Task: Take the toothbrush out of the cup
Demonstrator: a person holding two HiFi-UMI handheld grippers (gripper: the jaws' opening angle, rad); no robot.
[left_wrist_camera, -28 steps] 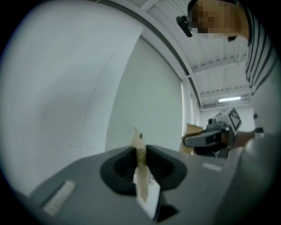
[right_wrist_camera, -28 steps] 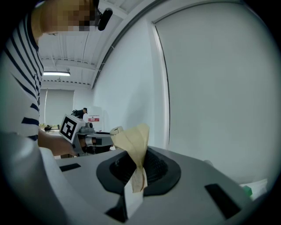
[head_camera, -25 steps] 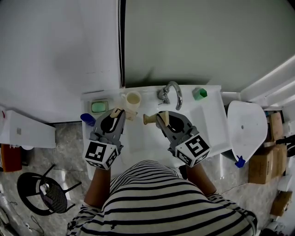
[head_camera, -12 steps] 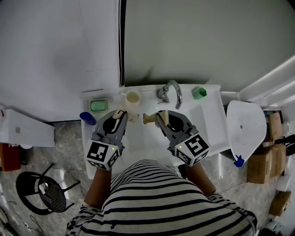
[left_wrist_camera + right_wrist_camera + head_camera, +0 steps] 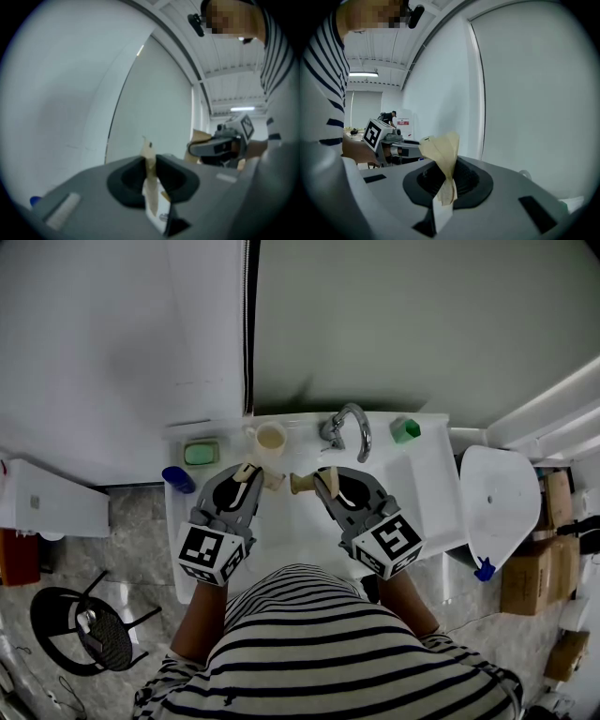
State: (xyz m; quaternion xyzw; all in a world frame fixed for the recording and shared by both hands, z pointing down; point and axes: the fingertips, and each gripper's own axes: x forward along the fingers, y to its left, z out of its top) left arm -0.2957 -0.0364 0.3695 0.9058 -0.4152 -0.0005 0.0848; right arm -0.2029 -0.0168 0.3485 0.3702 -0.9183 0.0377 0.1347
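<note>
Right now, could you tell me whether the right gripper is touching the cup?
Apart. The head view shows bare sink between the right gripper and the cup; the right gripper view shows no cup at its jaws.

Left claw (image 5: 246,469) and right claw (image 5: 325,474), jaws together, side by side

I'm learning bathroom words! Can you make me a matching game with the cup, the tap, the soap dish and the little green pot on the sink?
Things:
1. cup
2. tap
3. soap dish
4. little green pot

Clues:
a. shiny metal, curved
b. just left of the cup
c. cream, with an open top
d. right of the tap

Pairs: 1-c, 2-a, 3-b, 4-d
</note>
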